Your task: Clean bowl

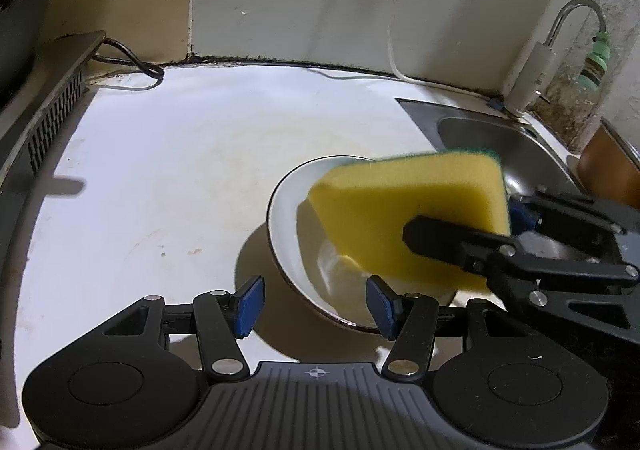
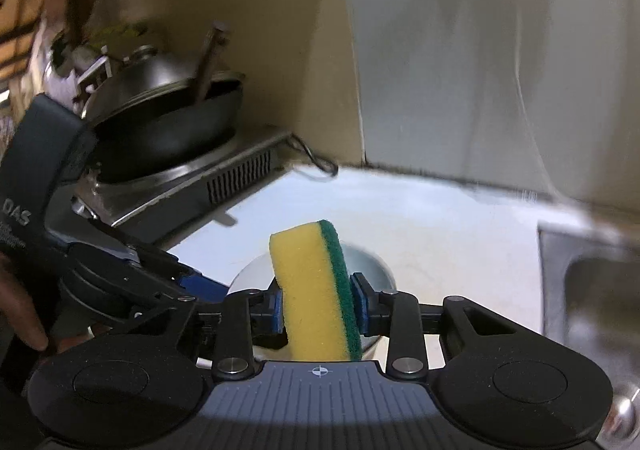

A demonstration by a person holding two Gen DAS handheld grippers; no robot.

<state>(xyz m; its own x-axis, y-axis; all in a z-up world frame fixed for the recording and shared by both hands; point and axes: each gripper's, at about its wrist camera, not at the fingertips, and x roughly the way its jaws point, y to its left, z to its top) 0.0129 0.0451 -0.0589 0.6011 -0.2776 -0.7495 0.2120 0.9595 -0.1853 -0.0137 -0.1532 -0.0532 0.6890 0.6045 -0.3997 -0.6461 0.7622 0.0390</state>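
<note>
A white bowl (image 1: 288, 218) with a dark rim stands on the pale counter (image 1: 180, 170) beside the sink. My right gripper (image 1: 464, 222) comes in from the right, shut on a yellow sponge (image 1: 408, 210) with a green scouring face, and holds it over the bowl's inside. In the right wrist view the sponge (image 2: 312, 290) stands on edge between the blue pads of that gripper (image 2: 318, 310), with the bowl (image 2: 368, 262) behind it. My left gripper (image 1: 316, 306) is open at the bowl's near rim, one pad over the inside and one outside. Its pads do not press on the rim.
A steel sink (image 1: 500, 138) with a curved tap (image 1: 560, 30) lies at the right, a brown pot (image 1: 612, 166) past it. A stove (image 1: 52, 110) edges the counter on the left, carrying a dark wok (image 2: 160, 122). A black cable (image 1: 136, 62) runs along the back wall.
</note>
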